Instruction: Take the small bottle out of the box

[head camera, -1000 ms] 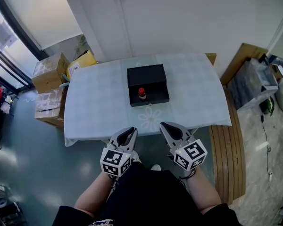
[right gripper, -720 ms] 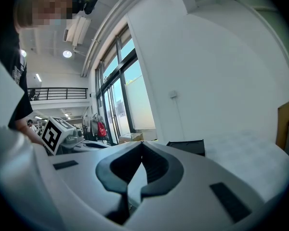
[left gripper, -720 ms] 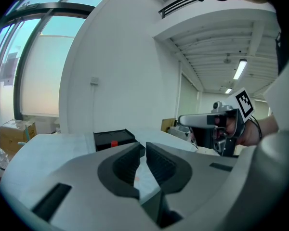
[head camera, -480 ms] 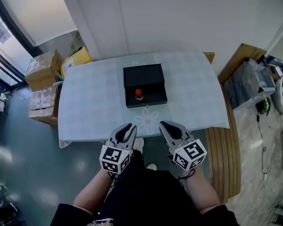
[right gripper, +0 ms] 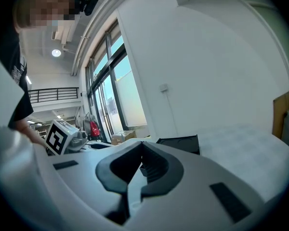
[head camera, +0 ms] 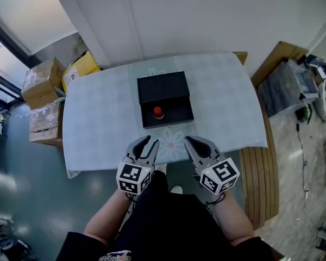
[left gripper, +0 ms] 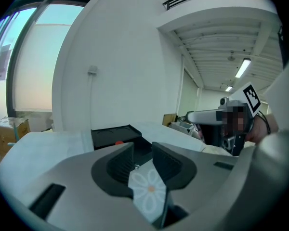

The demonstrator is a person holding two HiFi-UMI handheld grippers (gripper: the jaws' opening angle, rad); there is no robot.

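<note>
Pale counter (head camera: 98,118) fills mid-frame, carrying the open box (head camera: 164,86) with the bottle (head camera: 158,112) upright in its lower half. Below it, the left tool (head camera: 150,141), jaws just opening and empty, likely readies to reach; the right tool (head camera: 190,140) hovers pressed together.

1. Only the red cap of the small bottle (head camera: 158,112) showed in the head view; its body was too small to make out.
2. In the left gripper view, the box (left gripper: 111,134) hid all but a red speck of it.
3. In the right gripper view, the right tongs (right gripper: 141,143) covered the box's lower part.
4. The desk (head camera: 98,124) had its near edge partly behind the left tongs (head camera: 150,141) and the right tongs.
</note>
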